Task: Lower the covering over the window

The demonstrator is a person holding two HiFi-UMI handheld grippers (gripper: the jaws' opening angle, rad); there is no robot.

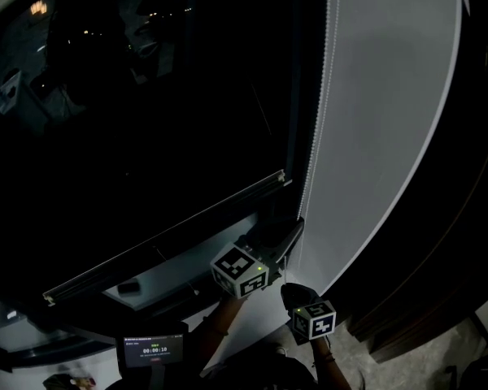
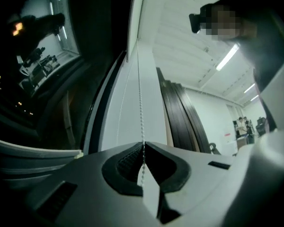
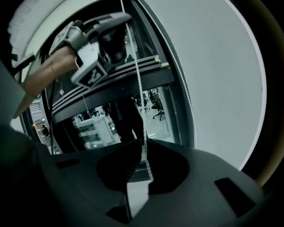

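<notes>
Over at the window, the roller blind's bottom rail (image 1: 164, 232) runs slantwise across the dark glass in the head view, with a strip of pale sill (image 1: 187, 268) showing just beyond it. To its right, the white bead chain (image 1: 318, 96) runs along the edge of the window frame, next to a plain pale wall panel (image 1: 390, 112).

Both pairs of tongs are on that chain. The left gripper (image 2: 143, 145) has its tongs pinched together on the beads, which run straight between the tips. The right gripper (image 3: 144, 143) is clamped on the chain the same way. Seen from the right gripper view, the left gripper sits higher on the chain. In the head view the two marker cubes are close together. A small lit timer screen (image 1: 153, 349) glows near the bottom of that view.
</notes>
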